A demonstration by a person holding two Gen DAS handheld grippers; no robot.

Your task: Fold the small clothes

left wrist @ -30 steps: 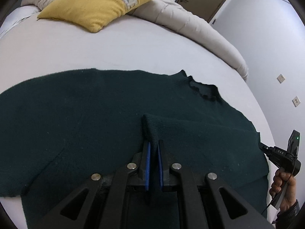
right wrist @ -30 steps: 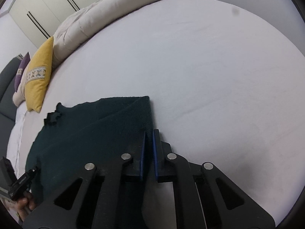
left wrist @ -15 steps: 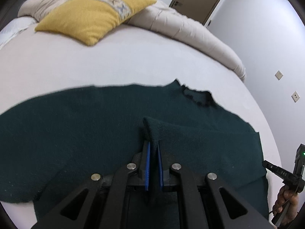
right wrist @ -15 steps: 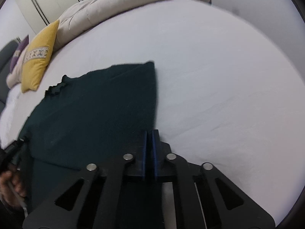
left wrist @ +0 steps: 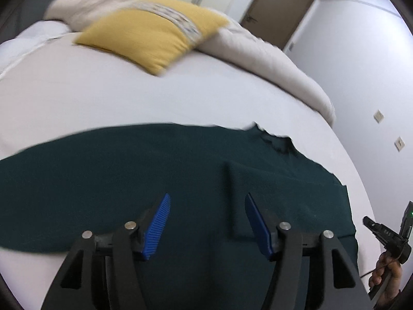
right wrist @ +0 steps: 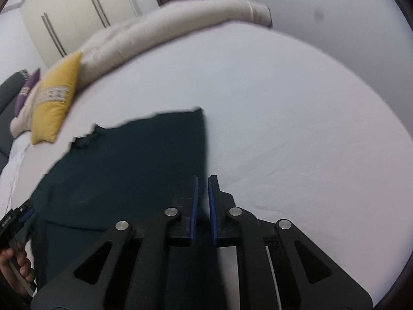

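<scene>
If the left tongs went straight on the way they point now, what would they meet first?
Most likely the dark green knitted sweater: the open left tongs point over its folded flap, and it fills the view ahead. Height above it is unclear.

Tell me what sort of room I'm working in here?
Most likely a bedroom. The dark green knit sweater lies on a white-sheeted bed, with a yellow square cushion and a rolled beige duvet at its far side, and tall white wardrobe doors behind.
</scene>
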